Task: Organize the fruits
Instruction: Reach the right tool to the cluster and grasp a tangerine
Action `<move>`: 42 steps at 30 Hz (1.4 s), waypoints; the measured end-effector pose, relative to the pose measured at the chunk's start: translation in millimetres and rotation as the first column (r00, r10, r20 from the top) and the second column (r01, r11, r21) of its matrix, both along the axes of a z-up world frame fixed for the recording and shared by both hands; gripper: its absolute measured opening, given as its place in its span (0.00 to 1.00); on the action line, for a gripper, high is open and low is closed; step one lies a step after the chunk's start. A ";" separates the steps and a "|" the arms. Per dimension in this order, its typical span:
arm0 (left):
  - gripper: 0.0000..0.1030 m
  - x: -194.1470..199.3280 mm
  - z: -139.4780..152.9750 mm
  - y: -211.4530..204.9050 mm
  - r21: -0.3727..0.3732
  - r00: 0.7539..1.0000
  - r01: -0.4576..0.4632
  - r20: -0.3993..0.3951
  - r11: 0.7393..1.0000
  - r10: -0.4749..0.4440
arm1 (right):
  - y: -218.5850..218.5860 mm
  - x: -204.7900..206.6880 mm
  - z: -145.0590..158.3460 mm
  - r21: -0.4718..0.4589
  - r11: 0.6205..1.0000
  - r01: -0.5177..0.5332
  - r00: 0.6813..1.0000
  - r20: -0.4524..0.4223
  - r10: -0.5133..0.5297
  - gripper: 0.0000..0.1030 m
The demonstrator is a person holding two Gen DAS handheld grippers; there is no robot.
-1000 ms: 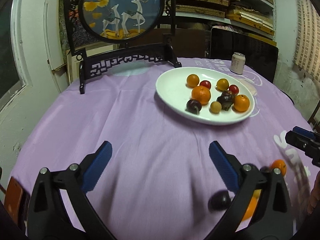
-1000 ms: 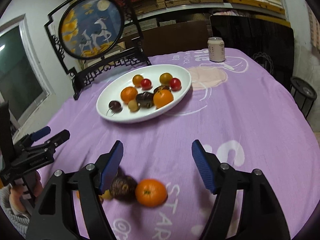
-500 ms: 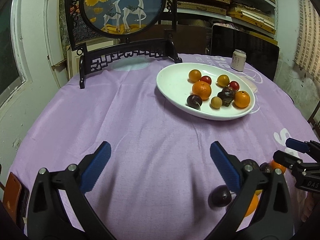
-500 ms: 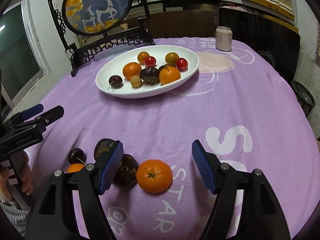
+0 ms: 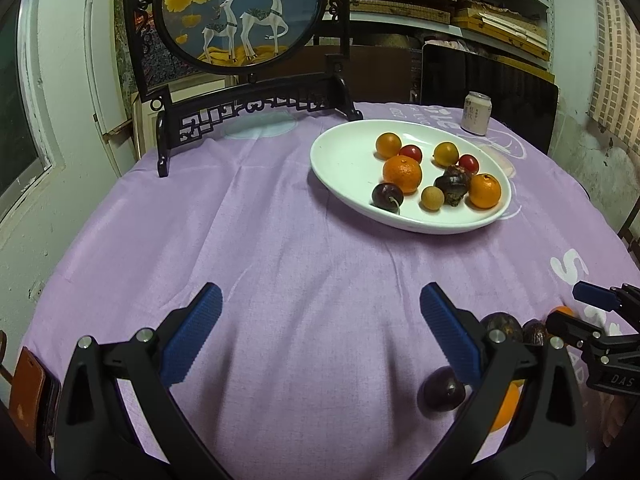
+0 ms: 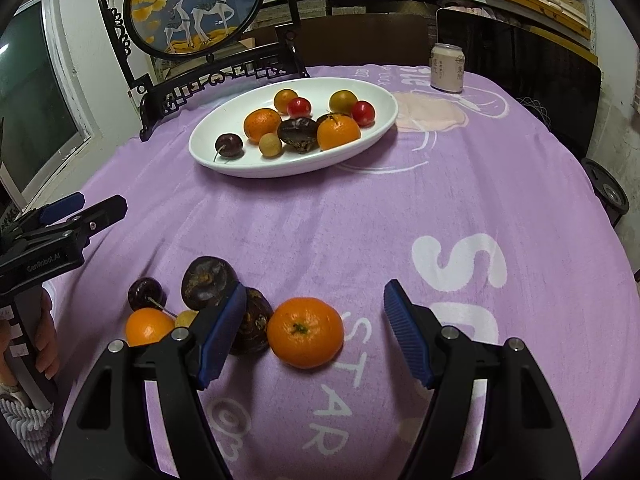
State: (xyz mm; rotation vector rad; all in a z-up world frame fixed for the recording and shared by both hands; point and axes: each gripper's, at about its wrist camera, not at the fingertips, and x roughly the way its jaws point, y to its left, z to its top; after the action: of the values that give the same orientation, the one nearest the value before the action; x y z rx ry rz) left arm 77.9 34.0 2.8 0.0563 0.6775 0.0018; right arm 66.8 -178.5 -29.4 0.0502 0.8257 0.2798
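Nearest to the right gripper (image 6: 312, 326): jaws spread wide, gripping nothing, framing the loose tangerine (image 6: 305, 332) on the purple cloth (image 6: 400, 208), nearer the left pad. Round, so no preferred axis. Left gripper (image 5: 320, 332) equally agape and empty, off beside the cluster; white plate (image 6: 208, 156) far ahead.

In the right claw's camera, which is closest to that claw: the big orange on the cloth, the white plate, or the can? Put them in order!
1. The big orange, on the cloth right between the fingers of the open right claw.
2. The white plate, farther back toward the left, full of fruit.
3. The can, at the far edge, toward the right.
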 end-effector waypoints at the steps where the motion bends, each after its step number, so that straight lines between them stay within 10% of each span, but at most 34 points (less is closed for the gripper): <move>1: 0.98 0.1 -0.2 -0.1 0.002 1.000 0.001 0.001 1.000 -0.001 | -1.0 -0.1 -0.3 -0.004 1.000 0.002 1.000 -0.002 -0.002 0.69; 17: 0.98 -0.3 -1.2 -5.1 0.023 1.000 0.018 0.000 1.000 -0.018 | -50.3 7.6 11.1 0.123 0.980 0.156 0.987 0.020 -0.159 0.70; 34: 0.98 -3.4 -11.0 -22.5 0.102 0.996 0.090 -0.037 0.991 -0.087 | -20.7 -4.2 -5.3 0.070 0.997 0.013 0.999 -0.050 -0.009 0.69; 42: 0.98 -23.6 -22.1 -22.7 0.152 0.990 0.130 -0.070 0.980 -0.121 | -13.2 -6.4 -12.1 0.061 0.997 -0.047 0.997 -0.058 0.050 0.53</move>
State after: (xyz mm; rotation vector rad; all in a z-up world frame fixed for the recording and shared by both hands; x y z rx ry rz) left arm 54.2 11.3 -19.3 0.2506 0.7321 -0.0687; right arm 60.4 -191.7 -41.5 0.0948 0.8786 0.3502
